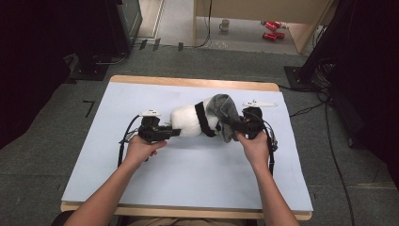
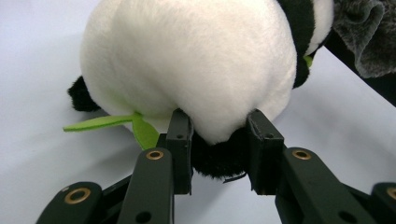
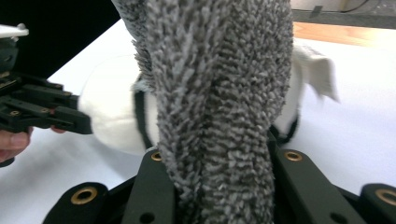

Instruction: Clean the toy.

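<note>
High view: the plush panda (image 1: 190, 121) lies on its side near the middle of the tabletop (image 1: 188, 174), which is covered in pale blue. My left tongs (image 1: 173, 132) meet its rounded white end; my right tongs (image 1: 229, 123) are at the other end, in the grey fuzzy cloth (image 1: 225, 109) draped over the panda's head. My left hand (image 1: 141, 148) and right hand (image 1: 254, 146) grip the tools from below.

Left gripper view: my left tongs (image 2: 219, 140) are partly spread, pinching a bulge of the panda (image 2: 196, 60), white fur and a black patch, between the two jaws. A green felt leaf (image 2: 116, 123) sticks out beside the left jaw. The grey cloth (image 2: 364, 32) sits at the upper right.

Right gripper view: my right tongs (image 3: 217, 186) are pinching a thick fold of the grey cloth (image 3: 219, 93), which rises straight between the jaws. The panda (image 3: 114, 116) lies behind it, with the left tongs (image 3: 70, 119) touching its far end.

No labels or writing can be read.
</note>
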